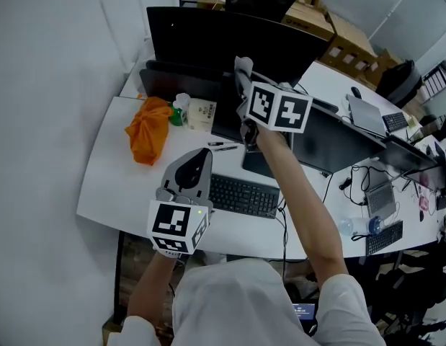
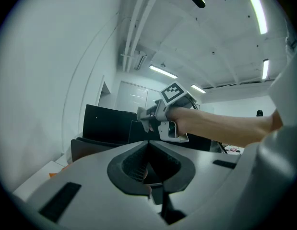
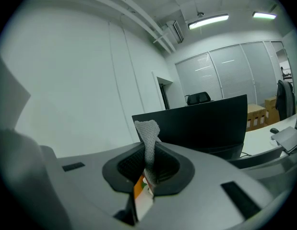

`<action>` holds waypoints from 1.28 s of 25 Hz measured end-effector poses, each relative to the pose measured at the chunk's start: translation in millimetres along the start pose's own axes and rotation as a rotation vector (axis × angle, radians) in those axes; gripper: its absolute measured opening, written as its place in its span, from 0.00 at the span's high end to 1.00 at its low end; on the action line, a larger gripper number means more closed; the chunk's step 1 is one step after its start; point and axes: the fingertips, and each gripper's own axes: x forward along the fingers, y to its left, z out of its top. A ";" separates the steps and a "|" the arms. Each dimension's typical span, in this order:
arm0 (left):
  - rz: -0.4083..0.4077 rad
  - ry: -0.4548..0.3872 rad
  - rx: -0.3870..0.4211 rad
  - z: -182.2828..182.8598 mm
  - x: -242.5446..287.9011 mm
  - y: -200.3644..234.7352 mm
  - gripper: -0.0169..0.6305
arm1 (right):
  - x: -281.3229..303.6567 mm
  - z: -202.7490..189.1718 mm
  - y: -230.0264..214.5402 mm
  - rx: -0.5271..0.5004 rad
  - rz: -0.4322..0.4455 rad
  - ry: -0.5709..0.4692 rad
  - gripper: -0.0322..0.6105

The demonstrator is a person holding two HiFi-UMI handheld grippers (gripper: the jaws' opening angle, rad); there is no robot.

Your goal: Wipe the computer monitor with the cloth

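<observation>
The black computer monitor stands at the back of the white desk. My right gripper is raised in front of its lower right part, shut on a grey mesh cloth. In the right gripper view the cloth sticks up out of the closed jaws of the right gripper, with the monitor just beyond. My left gripper hovers over the desk by the keyboard, shut and holding nothing. The left gripper view shows its closed jaws, with the right gripper and the monitor ahead.
A black keyboard lies near the desk's front edge. An orange bundle, a small green-and-white bottle and a box sit at the left. A second dark screen leans at the right. Cardboard boxes stand behind.
</observation>
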 end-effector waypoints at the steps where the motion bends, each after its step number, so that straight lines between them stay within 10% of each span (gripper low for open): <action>1: 0.008 0.002 0.001 -0.6 -2.5 2.6 0.95 | 3.4 -0.3 4.4 0.003 0.005 -0.004 0.89; 19: 0.145 0.038 0.013 -11.9 -49.8 46.2 0.95 | 41.6 -24.7 63.1 0.241 0.059 -0.213 0.89; 32: 0.194 0.089 0.010 -25.1 -69.8 59.6 0.94 | 44.5 -31.7 43.7 0.721 0.073 -0.398 0.89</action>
